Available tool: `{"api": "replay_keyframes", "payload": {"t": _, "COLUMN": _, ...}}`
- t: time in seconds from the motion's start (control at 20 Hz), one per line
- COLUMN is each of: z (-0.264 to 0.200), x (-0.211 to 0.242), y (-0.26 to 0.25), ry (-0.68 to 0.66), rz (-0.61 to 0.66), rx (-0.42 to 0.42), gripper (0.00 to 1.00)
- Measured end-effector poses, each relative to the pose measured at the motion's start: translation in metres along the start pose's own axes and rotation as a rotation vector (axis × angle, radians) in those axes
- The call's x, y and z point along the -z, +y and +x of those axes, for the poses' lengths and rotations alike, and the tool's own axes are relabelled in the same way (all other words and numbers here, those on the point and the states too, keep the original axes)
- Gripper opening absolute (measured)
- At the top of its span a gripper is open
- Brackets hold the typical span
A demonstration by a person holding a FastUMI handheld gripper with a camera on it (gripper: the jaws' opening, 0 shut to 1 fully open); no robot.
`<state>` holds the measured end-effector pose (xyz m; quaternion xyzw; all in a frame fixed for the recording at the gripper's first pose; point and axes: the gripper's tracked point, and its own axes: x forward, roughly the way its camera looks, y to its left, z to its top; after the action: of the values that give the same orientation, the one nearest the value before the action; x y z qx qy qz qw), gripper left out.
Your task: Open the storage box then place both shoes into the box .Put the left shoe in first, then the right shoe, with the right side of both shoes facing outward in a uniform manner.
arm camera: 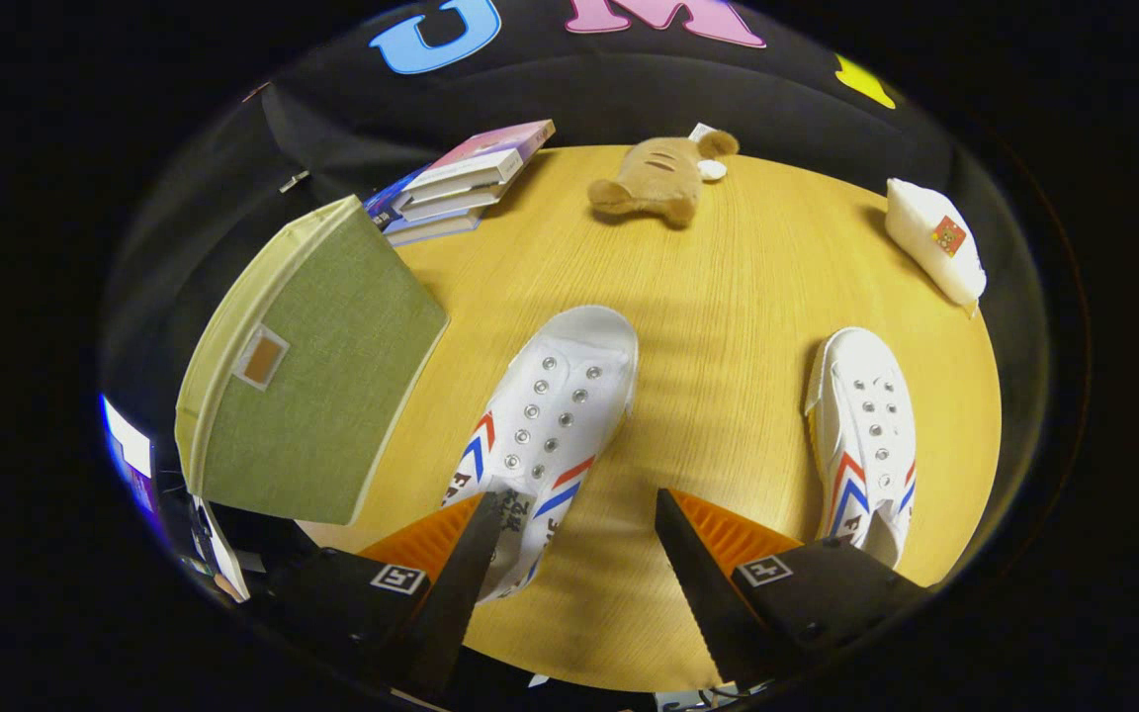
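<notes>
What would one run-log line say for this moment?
gripper: open, holding nothing | left shoe: between fingers, on table | right shoe: beside | storage box: closed

cam on hand-held gripper (574, 514) | looks fwd-down | table (728, 326) close

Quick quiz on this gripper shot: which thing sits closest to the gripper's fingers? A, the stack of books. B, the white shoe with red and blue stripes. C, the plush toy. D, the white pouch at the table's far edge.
B: the open gripper has one white shoe partly between its fingers; the books, plush toy and pouch lie well beyond.
</notes>
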<state>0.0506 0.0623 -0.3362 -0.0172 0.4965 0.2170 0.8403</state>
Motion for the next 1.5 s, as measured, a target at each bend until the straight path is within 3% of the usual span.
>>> {"api": "replay_keyframes", "payload": {"t": 0.15, "z": 0.014, "x": 0.0, "y": -0.003, "ry": 0.001, "rz": 0.022, "rx": 0.005, "gripper": 0.92}}
{"api": "replay_keyframes", "payload": {"t": 0.2, "z": 0.018, "x": -0.002, "y": 0.0, "ry": -0.002, "rz": 0.041, "rx": -0.006, "gripper": 0.81}}
{"api": "replay_keyframes", "payload": {"t": 0.3, "z": 0.024, "x": -0.001, "y": 0.004, "ry": 0.007, "rz": 0.052, "rx": -0.014, "gripper": 0.75}}
{"api": "replay_keyframes", "payload": {"t": 0.4, "z": 0.031, "x": 0.003, "y": 0.009, "ry": 0.015, "rz": 0.047, "rx": -0.008, "gripper": 0.6}}
{"api": "replay_keyframes", "payload": {"t": 0.5, "z": 0.032, "x": 0.004, "y": 0.014, "ry": 0.023, "rz": 0.073, "rx": 0.009, "gripper": 0.41}}
{"api": "replay_keyframes", "payload": {"t": 0.55, "z": 0.034, "x": 0.005, "y": 0.013, "ry": 0.025, "rz": 0.09, "rx": 0.015, "gripper": 0.39}}
{"api": "replay_keyframes", "payload": {"t": 0.65, "z": 0.033, "x": 0.005, "y": 0.013, "ry": 0.022, "rz": 0.154, "rx": 0.028, "gripper": 0.34}}
{"api": "replay_keyframes", "payload": {"t": 0.7, "z": 0.034, "x": 0.006, "y": 0.012, "ry": 0.019, "rz": 0.197, "rx": 0.033, "gripper": 0.24}}
{"api": "replay_keyframes", "payload": {"t": 0.75, "z": 0.033, "x": 0.004, "y": 0.011, "ry": 0.008, "rz": 0.253, "rx": 0.037, "gripper": 0.22}}
{"api": "replay_keyframes", "payload": {"t": 0.8, "z": 0.031, "x": 0.003, "y": 0.009, "ry": -0.005, "rz": 0.295, "rx": 0.04, "gripper": 0.1}}
{"api": "replay_keyframes", "payload": {"t": 1.1, "z": 0.012, "x": -0.01, "y": 0.018, "ry": -0.067, "rz": 0.354, "rx": 0.09, "gripper": 0.07}}
{"api": "replay_keyframes", "payload": {"t": 1.5, "z": -0.095, "x": -0.076, "y": 0.05, "ry": -0.246, "rz": 0.389, "rx": 0.124, "gripper": 0.07}}
